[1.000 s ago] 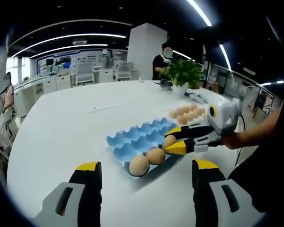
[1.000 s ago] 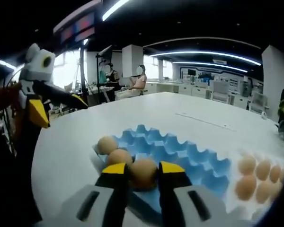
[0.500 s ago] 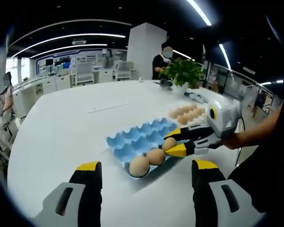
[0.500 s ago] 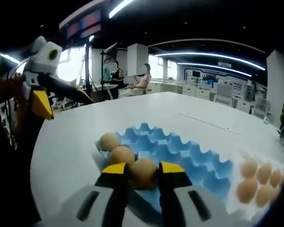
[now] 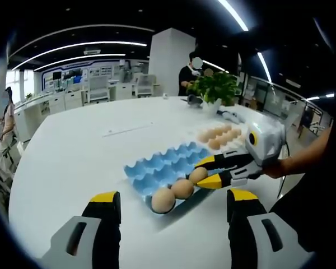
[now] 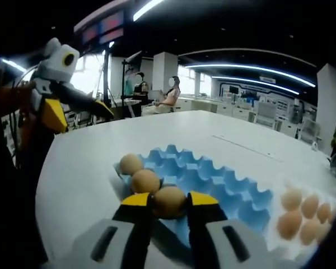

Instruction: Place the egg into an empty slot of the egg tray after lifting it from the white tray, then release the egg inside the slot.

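A blue egg tray [image 5: 157, 166] [image 6: 218, 182] lies on the white table. Two brown eggs [image 5: 163, 200] [image 6: 145, 181] sit in its near row. My right gripper [image 6: 169, 203] is shut on a third egg [image 6: 169, 200], held at the slot beside those two. In the left gripper view the right gripper [image 5: 207, 171] comes in from the right with that egg [image 5: 199, 175] between its yellow tips. I cannot tell whether this egg rests in the slot. The white tray [image 5: 235, 128] [image 6: 280, 242] with several eggs lies beyond the blue one. My left gripper [image 5: 173, 207] [image 6: 78, 112] hangs open and empty, short of the tray.
A potted plant [image 5: 215, 87] stands at the table's far side, with a person behind it. The arm holding the right gripper [image 5: 302, 159] reaches in from the right. Bare white tabletop [image 5: 78, 151] spreads to the left of the blue tray.
The right gripper stays shut on the egg and has sunk slightly toward the blue tray's near row. The left gripper has held its place, still open.
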Motion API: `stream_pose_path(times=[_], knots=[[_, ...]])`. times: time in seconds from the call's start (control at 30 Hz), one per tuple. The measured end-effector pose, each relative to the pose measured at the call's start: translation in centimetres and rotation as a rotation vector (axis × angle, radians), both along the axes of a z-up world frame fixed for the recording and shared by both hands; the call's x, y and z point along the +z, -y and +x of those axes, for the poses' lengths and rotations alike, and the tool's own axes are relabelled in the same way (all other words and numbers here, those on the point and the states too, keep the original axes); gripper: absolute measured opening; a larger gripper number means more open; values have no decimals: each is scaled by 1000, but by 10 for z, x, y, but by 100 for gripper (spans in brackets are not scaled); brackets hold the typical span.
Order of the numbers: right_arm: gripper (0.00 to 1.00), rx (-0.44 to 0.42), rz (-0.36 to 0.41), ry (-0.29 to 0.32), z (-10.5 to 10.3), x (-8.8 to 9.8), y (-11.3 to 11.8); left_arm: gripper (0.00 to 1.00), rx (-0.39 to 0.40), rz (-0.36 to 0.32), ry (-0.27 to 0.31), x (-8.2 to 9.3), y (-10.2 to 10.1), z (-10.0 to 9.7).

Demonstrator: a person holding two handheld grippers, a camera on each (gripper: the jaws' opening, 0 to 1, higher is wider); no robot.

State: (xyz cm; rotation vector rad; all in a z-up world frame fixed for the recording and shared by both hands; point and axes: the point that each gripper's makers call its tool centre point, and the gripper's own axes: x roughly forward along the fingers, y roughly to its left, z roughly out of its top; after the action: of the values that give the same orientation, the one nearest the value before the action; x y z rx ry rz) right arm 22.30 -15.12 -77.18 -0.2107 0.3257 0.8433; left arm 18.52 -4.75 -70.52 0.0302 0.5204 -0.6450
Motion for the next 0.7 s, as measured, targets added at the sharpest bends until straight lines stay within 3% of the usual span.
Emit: stream_pose_path(times=[0.3, 0.43, 0.5, 0.7], knots=[[24, -80, 7, -9, -4, 1, 30, 78, -4, -4, 3, 1, 2, 0], [23, -218, 32, 32, 4, 15, 66, 78, -4, -4, 2, 1, 2, 0], [23, -325, 47, 62, 11, 24, 96, 78, -4, -2, 1, 0, 2, -1], [23, -561, 51, 36, 18, 20, 174, 78, -11, -3, 0, 0, 4, -1]])
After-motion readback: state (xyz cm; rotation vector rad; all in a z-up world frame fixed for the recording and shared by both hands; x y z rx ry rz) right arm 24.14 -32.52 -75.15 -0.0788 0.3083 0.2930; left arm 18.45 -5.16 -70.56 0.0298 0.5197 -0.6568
